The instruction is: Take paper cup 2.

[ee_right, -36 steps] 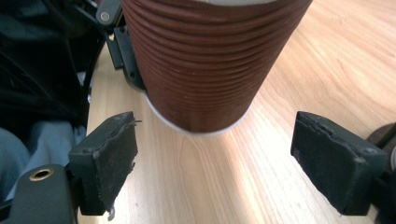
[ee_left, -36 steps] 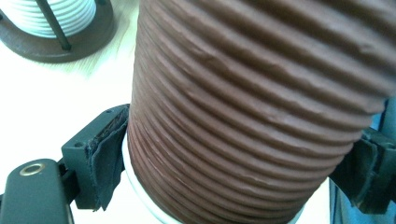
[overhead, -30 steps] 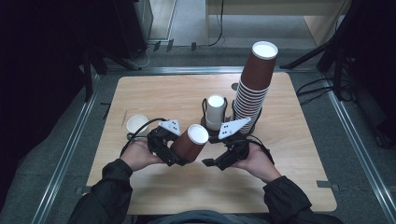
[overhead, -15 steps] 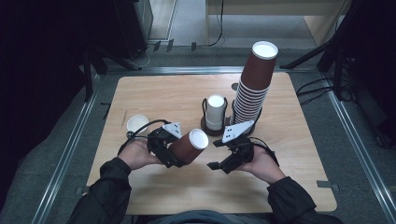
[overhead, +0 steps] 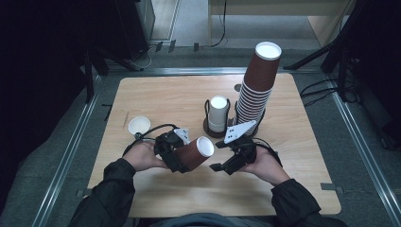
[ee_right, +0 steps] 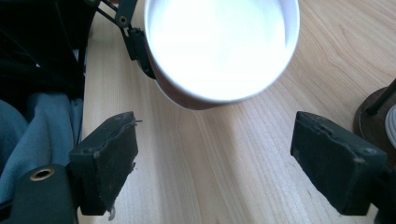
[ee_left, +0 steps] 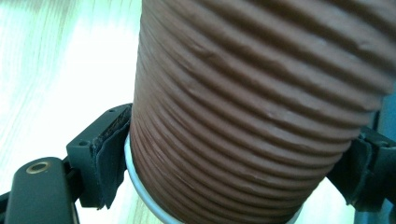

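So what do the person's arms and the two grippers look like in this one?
Dark long sleeves cover both forearms. The left gripper and right gripper are black, each topped by a pale grey three-cornered plate and trailing a black cable. Their fingers are blocky, with worn dark pads.

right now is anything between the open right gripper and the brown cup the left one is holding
Nothing visible. The left gripper holds the brown cup tilted, its white mouth facing the right gripper. In the right gripper view, bare table lies between the spread fingers and the cup's rim. The holder with the white cup stands off to the side.
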`<action>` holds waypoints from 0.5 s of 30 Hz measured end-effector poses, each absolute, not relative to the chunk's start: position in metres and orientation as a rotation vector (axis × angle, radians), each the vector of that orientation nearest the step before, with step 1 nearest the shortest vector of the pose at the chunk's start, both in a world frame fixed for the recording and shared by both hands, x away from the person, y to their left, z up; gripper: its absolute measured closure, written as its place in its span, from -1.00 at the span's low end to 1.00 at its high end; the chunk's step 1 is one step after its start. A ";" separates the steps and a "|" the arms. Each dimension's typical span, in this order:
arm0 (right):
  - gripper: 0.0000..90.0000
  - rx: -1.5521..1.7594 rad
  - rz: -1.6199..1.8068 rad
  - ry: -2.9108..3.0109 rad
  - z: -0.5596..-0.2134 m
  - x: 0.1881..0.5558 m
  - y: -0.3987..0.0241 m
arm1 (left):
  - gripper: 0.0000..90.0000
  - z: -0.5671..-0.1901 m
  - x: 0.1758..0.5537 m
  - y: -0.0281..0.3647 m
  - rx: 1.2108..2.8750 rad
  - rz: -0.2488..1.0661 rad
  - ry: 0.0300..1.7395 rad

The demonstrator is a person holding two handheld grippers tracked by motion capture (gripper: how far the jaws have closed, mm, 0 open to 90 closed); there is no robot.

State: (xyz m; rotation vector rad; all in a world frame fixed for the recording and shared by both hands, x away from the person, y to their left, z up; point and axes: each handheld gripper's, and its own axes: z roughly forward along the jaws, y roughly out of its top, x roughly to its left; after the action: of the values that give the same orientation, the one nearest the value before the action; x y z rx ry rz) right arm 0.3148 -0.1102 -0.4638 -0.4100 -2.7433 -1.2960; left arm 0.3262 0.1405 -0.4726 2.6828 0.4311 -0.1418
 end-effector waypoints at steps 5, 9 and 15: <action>-0.69 -0.411 -1.305 -2.744 -0.463 0.318 -0.108 | -0.74 -0.475 0.327 0.138 2.695 -0.147 0.443; -0.69 -0.401 -1.314 -2.739 -0.462 0.318 -0.103 | -0.74 -0.475 0.325 0.135 2.702 -0.150 0.427; -0.69 -0.362 -1.289 -2.744 -0.461 0.317 -0.091 | -0.74 -0.475 0.321 0.129 2.717 -0.151 0.382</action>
State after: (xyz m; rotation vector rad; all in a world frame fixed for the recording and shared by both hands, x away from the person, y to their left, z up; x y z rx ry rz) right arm 0.3173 -0.0911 -0.4608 -0.3623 -2.7444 -1.2893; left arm 0.3209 0.1290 -0.4748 2.7174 0.3821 -0.1506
